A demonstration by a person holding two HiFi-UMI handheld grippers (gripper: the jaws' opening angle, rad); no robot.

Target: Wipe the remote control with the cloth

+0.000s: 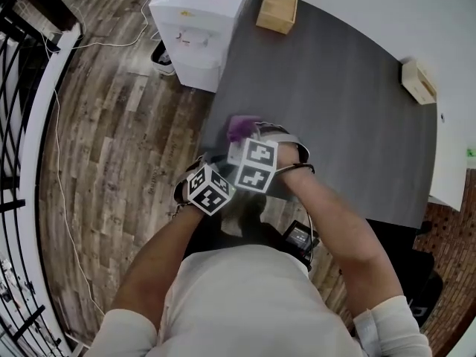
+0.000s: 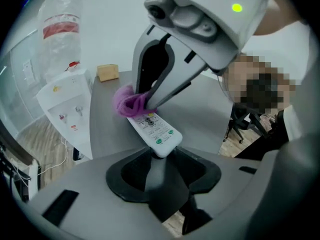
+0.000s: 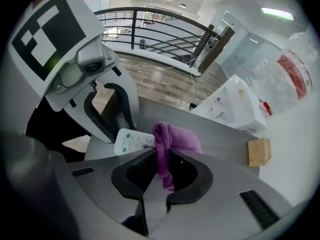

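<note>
The white remote control point(image 2: 155, 132) with green buttons sticks out over the dark grey table point(image 1: 349, 117), its near end clamped in my left gripper point(image 2: 160, 155). A purple cloth point(image 3: 169, 136) hangs bunched between the jaws of my right gripper point(image 3: 163, 158), which is shut on it. The cloth point(image 2: 129, 102) lies against the far end of the remote. In the head view both grippers are side by side at the table's near edge, with the cloth point(image 1: 242, 129) just showing past the marker cubes. The right gripper view shows the remote point(image 3: 132, 141) left of the cloth.
A white water dispenser point(image 1: 195, 21) stands at the table's far left corner, with a wooden box point(image 1: 277, 6) beside it on the table. Another wooden box point(image 1: 418, 80) sits at the right edge. A black railing point(image 1: 15, 88) and a white cable run along the wood floor on the left.
</note>
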